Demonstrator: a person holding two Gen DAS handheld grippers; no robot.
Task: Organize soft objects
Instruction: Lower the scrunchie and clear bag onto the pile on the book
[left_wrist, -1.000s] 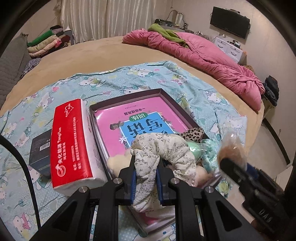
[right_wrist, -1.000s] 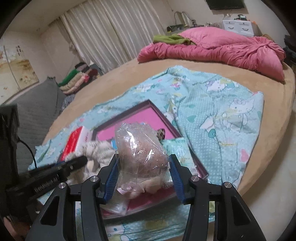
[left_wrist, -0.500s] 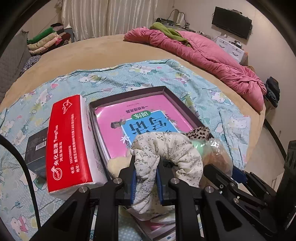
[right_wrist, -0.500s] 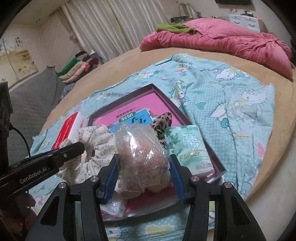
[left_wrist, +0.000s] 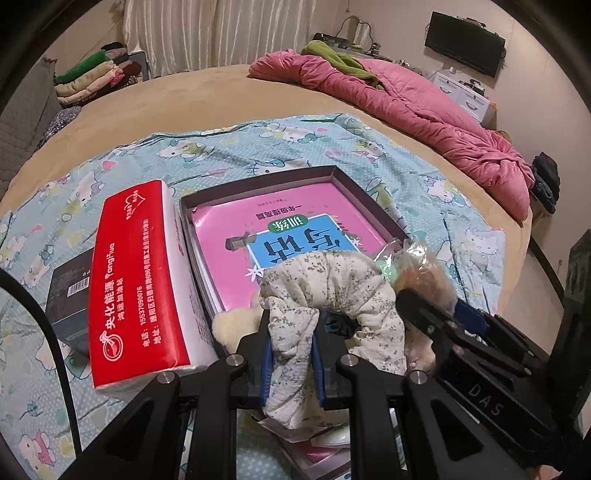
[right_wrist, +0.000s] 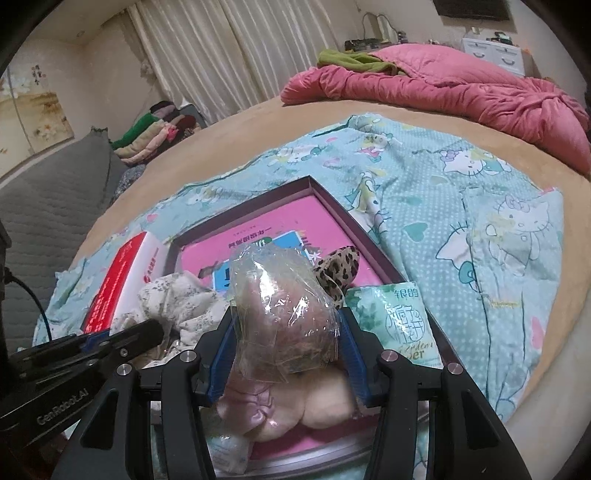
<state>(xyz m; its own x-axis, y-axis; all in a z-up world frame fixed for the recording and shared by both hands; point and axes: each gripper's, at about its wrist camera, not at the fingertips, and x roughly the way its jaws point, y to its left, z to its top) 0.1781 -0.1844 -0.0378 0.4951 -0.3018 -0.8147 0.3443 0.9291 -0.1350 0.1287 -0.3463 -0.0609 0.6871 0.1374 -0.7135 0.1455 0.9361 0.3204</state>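
My left gripper (left_wrist: 291, 354) is shut on a cream floral scrunchie (left_wrist: 332, 284), held over the near end of the dark box (left_wrist: 373, 201) with the pink book (left_wrist: 295, 236) in it. My right gripper (right_wrist: 284, 354) is shut on a clear plastic bag with a tan soft item (right_wrist: 284, 306), just right of the scrunchie (right_wrist: 177, 302). The bag also shows in the left wrist view (left_wrist: 421, 273). Under it in the box lie a beige plush (right_wrist: 317, 402), a leopard scrunchie (right_wrist: 338, 266) and a green tissue pack (right_wrist: 399, 317).
A red tissue pack (left_wrist: 136, 273) stands left of the box, with a black box (left_wrist: 70, 295) beyond it. All rest on a teal cartoon sheet (left_wrist: 258, 147) on a round tan bed. A pink duvet (left_wrist: 424, 107) lies at the far right; folded clothes (left_wrist: 92, 77) far left.
The right gripper with the bag has moved left, close beside the left gripper and the scrunchie. Both have edged forward over the box.
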